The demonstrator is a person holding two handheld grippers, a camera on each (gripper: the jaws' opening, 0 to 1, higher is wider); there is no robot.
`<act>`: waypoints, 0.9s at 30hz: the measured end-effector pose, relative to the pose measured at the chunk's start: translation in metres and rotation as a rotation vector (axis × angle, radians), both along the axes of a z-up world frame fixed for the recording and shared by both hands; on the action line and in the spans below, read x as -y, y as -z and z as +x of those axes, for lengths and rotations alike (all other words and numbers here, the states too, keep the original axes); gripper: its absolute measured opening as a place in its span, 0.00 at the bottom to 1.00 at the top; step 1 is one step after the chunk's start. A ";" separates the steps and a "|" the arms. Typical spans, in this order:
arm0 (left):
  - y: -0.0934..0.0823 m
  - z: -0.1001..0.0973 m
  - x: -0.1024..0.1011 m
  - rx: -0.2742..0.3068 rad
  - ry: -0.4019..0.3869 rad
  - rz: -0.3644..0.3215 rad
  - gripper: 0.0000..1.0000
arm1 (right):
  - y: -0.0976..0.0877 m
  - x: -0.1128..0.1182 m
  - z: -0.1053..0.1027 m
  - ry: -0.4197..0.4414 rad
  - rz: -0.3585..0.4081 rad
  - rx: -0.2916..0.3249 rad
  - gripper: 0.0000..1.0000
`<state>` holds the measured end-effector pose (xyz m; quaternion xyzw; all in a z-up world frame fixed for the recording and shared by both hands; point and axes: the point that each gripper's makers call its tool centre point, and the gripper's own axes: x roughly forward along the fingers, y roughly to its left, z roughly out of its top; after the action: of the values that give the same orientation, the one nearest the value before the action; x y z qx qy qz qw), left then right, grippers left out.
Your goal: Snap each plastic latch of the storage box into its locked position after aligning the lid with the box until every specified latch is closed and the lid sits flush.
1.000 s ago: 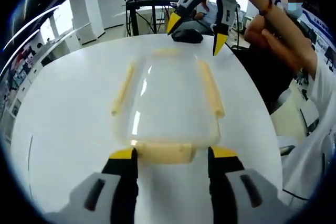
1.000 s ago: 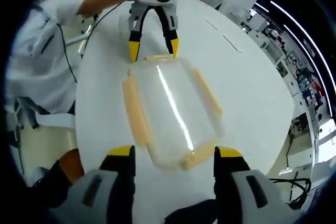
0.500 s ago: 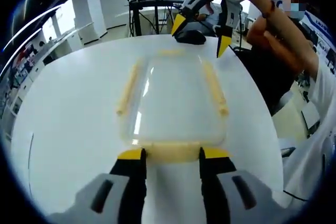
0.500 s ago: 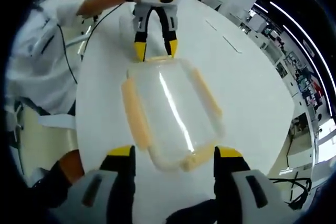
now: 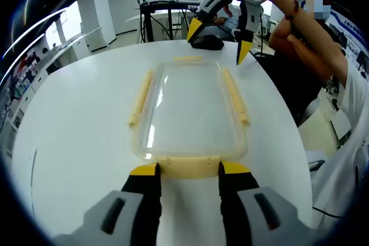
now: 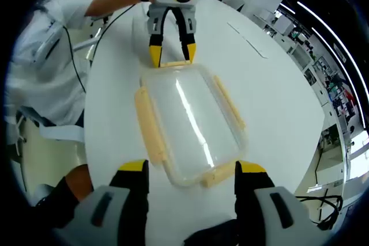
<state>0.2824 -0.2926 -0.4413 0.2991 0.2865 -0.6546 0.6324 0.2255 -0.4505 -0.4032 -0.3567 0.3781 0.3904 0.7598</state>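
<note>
1. In the left gripper view, the left gripper (image 5: 187, 169) has its two yellow tips at the two ends of the near short-side latch (image 5: 187, 167) of the storage box (image 5: 190, 110). The tips are spread to the latch's length. I cannot tell if they press it.
2. The same view shows the right gripper (image 5: 219, 40) beyond the far end of the box, with its jaws apart and holding nothing, and a black object (image 5: 206, 41) on the table behind it.
3. The right gripper view shows the opposite end: the right gripper (image 6: 185, 171) is spread over a yellow latch (image 6: 218, 174), which sits slanted between the tips.
4. There the left gripper (image 6: 171, 54) stands at the far short latch.
5. The box lies in the middle of the round white table (image 6: 277, 96). Its lid (image 6: 190, 122) is clear, with pale yellow latches on all four sides.
</note>
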 end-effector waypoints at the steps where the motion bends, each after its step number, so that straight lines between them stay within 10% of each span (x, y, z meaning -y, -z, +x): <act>1: -0.001 0.000 -0.001 0.002 0.002 0.004 0.36 | 0.000 0.000 0.000 0.001 -0.001 -0.001 0.58; 27: -0.004 -0.007 -0.014 0.005 0.043 0.028 0.36 | 0.002 -0.003 -0.006 -0.006 -0.006 -0.023 0.58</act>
<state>0.2758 -0.2789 -0.4376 0.3158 0.2876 -0.6632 0.6147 0.2199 -0.4478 -0.4049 -0.3557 0.3870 0.3957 0.7531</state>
